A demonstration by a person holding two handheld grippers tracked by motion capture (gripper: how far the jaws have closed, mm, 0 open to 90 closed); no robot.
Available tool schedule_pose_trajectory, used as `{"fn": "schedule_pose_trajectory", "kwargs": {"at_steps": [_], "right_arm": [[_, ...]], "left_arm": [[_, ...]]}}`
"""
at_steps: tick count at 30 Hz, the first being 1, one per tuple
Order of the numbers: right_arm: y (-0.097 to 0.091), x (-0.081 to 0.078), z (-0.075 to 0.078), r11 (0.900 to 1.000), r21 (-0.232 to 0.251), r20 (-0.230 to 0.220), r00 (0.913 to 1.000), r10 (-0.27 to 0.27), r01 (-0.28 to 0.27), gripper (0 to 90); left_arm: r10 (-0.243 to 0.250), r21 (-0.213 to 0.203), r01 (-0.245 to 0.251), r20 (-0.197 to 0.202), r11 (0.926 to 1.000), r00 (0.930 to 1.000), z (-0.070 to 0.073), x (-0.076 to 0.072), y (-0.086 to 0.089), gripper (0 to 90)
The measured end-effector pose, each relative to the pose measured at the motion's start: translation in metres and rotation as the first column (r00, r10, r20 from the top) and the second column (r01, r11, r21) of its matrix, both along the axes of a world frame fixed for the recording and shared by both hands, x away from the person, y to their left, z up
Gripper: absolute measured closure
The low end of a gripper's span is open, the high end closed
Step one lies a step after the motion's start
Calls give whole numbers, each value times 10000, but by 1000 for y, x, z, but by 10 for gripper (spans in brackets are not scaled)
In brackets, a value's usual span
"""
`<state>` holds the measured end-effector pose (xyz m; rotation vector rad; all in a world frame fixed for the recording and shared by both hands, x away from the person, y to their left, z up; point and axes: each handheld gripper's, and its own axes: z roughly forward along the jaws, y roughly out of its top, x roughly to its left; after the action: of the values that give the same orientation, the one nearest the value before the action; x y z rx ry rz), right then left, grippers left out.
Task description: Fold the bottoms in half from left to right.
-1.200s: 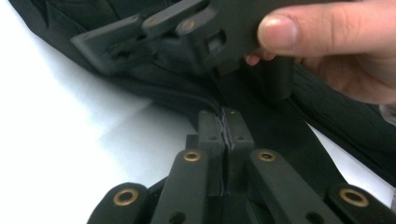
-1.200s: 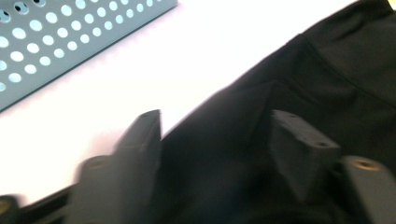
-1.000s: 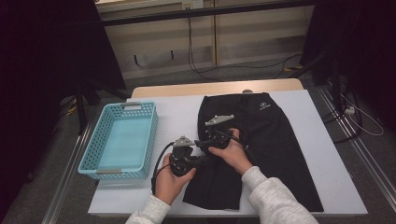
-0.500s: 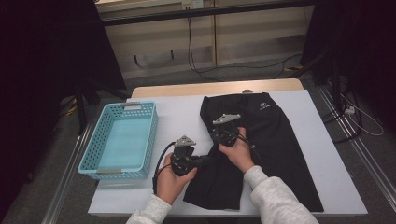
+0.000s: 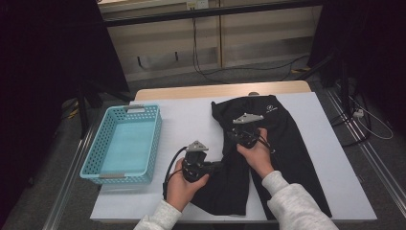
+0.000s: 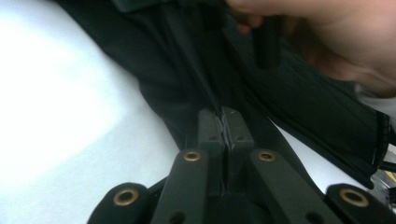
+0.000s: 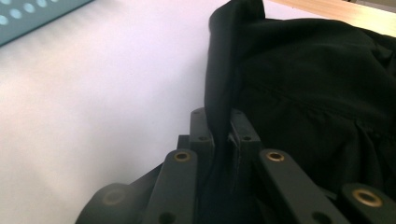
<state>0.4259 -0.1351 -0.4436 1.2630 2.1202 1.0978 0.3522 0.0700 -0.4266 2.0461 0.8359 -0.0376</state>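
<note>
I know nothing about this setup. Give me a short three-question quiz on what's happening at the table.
1. What does the left gripper pinch?
2. True or false: the turquoise basket holds folded clothes.
3. The right gripper grips A) a cable, B) the garment's edge, C) the basket.

Key:
1. The black garment.
2. False; it lies empty, left of the garment.
3. B; a fold of cloth stands between its jaws.

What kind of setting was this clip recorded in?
Probably a lab or workshop rigged for recording, not a home: a white-topped table holds just a black garment and a turquoise basket, with loose cables on the floor and dark stands around it.
</note>
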Motion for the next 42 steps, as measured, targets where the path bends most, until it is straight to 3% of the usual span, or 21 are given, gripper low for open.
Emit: {"fn": "schedule_pose_trajectory", "kwargs": {"at_steps": [7,11,13,18,31,37,40,42], "right_arm": [[9,24,5,9996,-85,237,9994,-256,259,816],[5,35,18,9986,385,547,9978,-387,366,884],[3,39,21,9990,422,239,9996,-181,171,891],[4,39,21,9996,271,173,9999,12,-17,895],[-14,39,31,9974,703,229,9996,-153,136,895],[-30,34,42,9971,725,363,9990,-265,238,895],[-47,30,52,9978,549,504,9980,-385,358,895],[-64,26,60,9974,453,617,9964,-587,560,896]], "left_arm": [[-87,-55,86,-22,9999,10000,0,1,0,882],[-75,-245,73,-97,9997,9999,1,2,-1,881],[-72,-371,70,-76,9993,9999,2,3,-3,882],[-94,-377,95,37,9992,9999,5,4,-2,881],[-84,-881,95,129,9961,9999,15,6,-5,881],[-640,-1182,663,229,9908,9977,28,6,-29,881],[-1115,-1337,1154,364,9843,9931,37,7,-51,881],[-1420,-1590,1494,570,9759,9882,45,6,-67,877]]}}
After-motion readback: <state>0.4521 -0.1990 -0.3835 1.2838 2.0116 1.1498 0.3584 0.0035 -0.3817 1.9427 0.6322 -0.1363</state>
